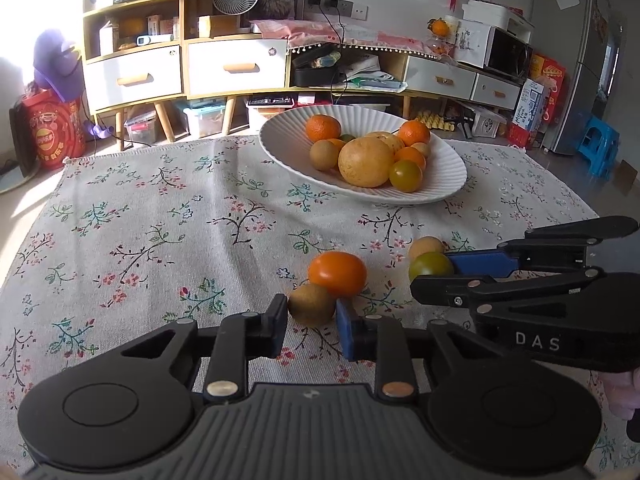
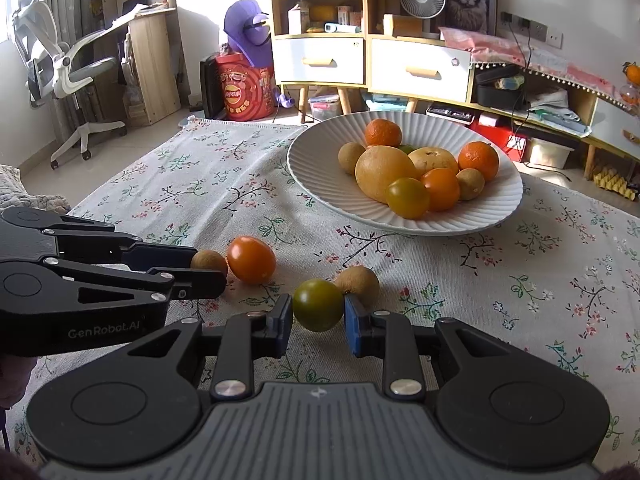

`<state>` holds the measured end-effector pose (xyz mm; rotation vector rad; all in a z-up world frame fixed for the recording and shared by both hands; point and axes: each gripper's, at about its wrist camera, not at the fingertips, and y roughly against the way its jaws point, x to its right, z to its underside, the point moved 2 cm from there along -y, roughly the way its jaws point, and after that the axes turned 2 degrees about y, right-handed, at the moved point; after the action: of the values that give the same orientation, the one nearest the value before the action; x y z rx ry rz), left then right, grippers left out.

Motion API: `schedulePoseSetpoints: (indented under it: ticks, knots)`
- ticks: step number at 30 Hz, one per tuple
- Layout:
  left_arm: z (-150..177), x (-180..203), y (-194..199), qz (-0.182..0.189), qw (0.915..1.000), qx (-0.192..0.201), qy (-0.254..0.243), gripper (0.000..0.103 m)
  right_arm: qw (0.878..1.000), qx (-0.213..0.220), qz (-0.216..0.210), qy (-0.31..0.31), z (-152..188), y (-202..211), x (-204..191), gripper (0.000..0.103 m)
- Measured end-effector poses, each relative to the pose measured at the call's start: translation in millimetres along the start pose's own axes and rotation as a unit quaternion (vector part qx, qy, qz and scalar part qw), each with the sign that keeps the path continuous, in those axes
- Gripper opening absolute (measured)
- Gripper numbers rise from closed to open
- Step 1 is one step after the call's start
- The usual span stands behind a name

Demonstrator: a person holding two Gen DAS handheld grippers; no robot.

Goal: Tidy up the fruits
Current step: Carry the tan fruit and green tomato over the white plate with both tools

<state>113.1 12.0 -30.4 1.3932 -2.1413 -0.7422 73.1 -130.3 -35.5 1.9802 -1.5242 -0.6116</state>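
Fruit lies in two places on our floral tablecloth (image 1: pixel 160 216): most of it is heaped in the white ribbed plate (image 2: pixel 320 168) toward the far side, and four loose pieces sit on the cloth near us. In the plate we can make out two mandarins, a large yellow pear (image 2: pixel 384 172), an orange tomato, a green-yellow tomato and several small brown round fruits. Our left gripper (image 1: pixel 311 322) has its jaws on either side of a small brown fruit (image 1: pixel 311 309), close against it, though we cannot tell whether they press on it; an orange tomato (image 1: pixel 337 273) lies touching that fruit just beyond. Our right gripper (image 2: pixel 318 318) brackets a green tomato (image 2: pixel 318 305) the same way, its blue pads (image 2: pixel 352 322) right at the skin, and we cannot tell whether they are clamped; another small brown fruit (image 2: pixel 360 282) rests against the tomato's far side. The two grippers sit side by side, low over the cloth, well short of the plate.
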Motion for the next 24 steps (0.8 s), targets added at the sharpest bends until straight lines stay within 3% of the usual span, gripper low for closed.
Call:
schedulePoseSetpoints:
  ticks: [12,24]
  knots:
    - [-16,-2,10,0.012,0.9995,0.014,0.026,0.022,0.999,0.029,-0.006,-0.032,-19,13,15,0.025]
    - [-43,12,12,0.020,0.9979,0.047,0.038,0.022,0.992,0.060,0.024,-0.106,-44,8,56,0.025]
